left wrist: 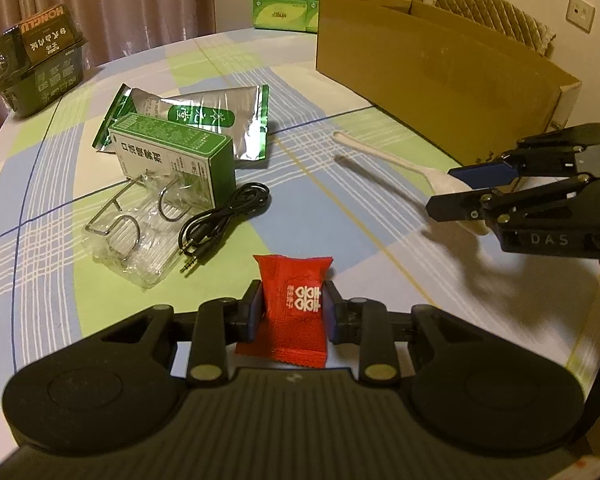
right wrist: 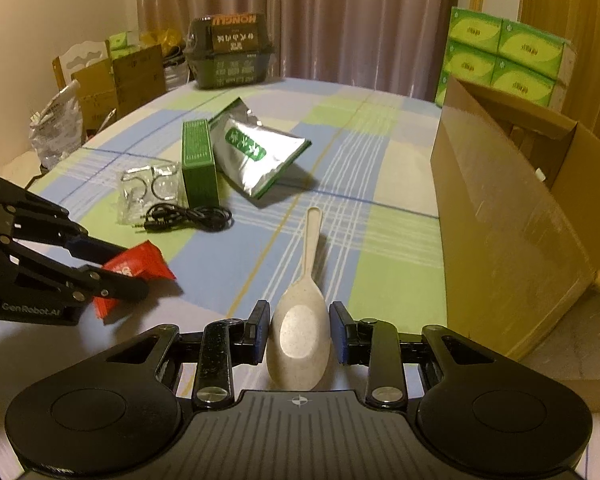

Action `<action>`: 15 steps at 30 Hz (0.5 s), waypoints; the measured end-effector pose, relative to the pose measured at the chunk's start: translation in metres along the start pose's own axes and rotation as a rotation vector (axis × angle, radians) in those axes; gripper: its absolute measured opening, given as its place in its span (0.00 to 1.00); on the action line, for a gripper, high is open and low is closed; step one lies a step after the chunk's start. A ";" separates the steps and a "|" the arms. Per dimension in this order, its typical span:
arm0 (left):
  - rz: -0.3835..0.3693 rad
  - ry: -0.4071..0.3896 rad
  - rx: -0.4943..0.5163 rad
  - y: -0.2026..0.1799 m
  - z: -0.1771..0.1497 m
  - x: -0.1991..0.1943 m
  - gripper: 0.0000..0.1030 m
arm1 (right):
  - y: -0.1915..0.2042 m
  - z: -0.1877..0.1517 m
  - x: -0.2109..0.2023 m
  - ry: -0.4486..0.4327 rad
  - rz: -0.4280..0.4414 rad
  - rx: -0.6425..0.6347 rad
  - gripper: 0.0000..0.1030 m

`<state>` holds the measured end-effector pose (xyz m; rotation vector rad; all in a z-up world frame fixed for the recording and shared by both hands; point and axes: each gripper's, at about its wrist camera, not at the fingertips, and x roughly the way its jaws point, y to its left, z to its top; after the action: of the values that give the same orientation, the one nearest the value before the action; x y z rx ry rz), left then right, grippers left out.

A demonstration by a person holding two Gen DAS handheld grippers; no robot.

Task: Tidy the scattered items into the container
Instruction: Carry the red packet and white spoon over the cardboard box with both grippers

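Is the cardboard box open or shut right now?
Open: the box has its top flaps up, and its inside wall shows.

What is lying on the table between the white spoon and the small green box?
Only the coiled black audio cable, lying close to the green box. Toward the spoon, the checked tablecloth is bare. The right wrist view shows this best.

Dim, warm yellowish light; fisheye bending at edges, soft shadows.
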<state>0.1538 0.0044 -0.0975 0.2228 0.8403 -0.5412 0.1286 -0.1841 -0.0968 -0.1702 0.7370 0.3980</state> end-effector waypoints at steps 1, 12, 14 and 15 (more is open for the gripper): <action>0.002 -0.003 -0.001 0.000 0.001 -0.001 0.25 | 0.001 0.001 -0.002 -0.004 -0.001 -0.002 0.28; 0.010 -0.030 0.012 -0.011 0.012 -0.016 0.24 | 0.000 0.017 -0.030 -0.068 -0.019 -0.006 0.28; 0.009 -0.033 0.007 -0.016 0.012 -0.021 0.24 | -0.001 0.022 -0.037 -0.086 -0.022 -0.006 0.28; 0.007 -0.035 0.003 -0.018 0.013 -0.024 0.24 | -0.002 0.024 -0.042 -0.097 -0.025 -0.005 0.28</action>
<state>0.1393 -0.0074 -0.0707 0.2184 0.8051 -0.5389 0.1164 -0.1915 -0.0503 -0.1636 0.6382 0.3816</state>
